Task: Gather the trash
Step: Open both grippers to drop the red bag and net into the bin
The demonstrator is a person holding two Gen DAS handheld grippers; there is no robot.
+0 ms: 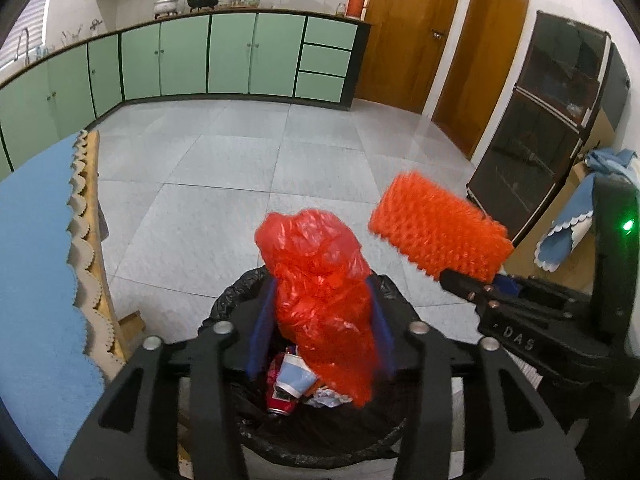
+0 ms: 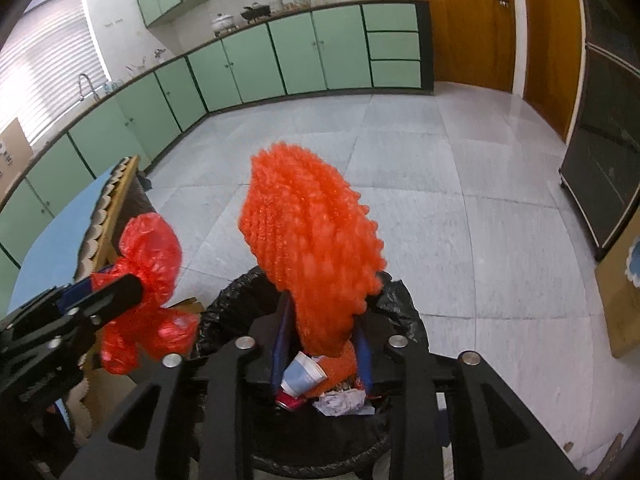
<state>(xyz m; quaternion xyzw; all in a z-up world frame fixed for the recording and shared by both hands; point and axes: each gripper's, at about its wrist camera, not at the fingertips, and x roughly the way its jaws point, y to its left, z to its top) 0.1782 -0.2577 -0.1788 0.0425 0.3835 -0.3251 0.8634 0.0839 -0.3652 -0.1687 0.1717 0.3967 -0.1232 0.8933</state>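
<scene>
My left gripper [image 1: 320, 320] is shut on a crumpled red plastic bag [image 1: 320, 292] and holds it above a bin with a black liner [image 1: 320, 452]. The bag also shows in the right wrist view [image 2: 148, 280]. My right gripper [image 2: 322, 320] is shut on an orange foam net sleeve [image 2: 312, 248] above the same bin [image 2: 396, 300]. The sleeve shows at the right of the left wrist view [image 1: 436, 228]. In the bin lie a blue paper cup [image 2: 300, 376], a red can [image 1: 280, 400] and crumpled paper [image 2: 344, 404].
A table with a blue scalloped cloth [image 1: 36, 280] stands close on the left. Green kitchen cabinets [image 1: 224, 56] line the far wall. A dark glass cabinet [image 1: 540, 140] and wooden doors [image 1: 404, 28] stand on the right. Grey tiled floor [image 1: 260, 160] lies beyond the bin.
</scene>
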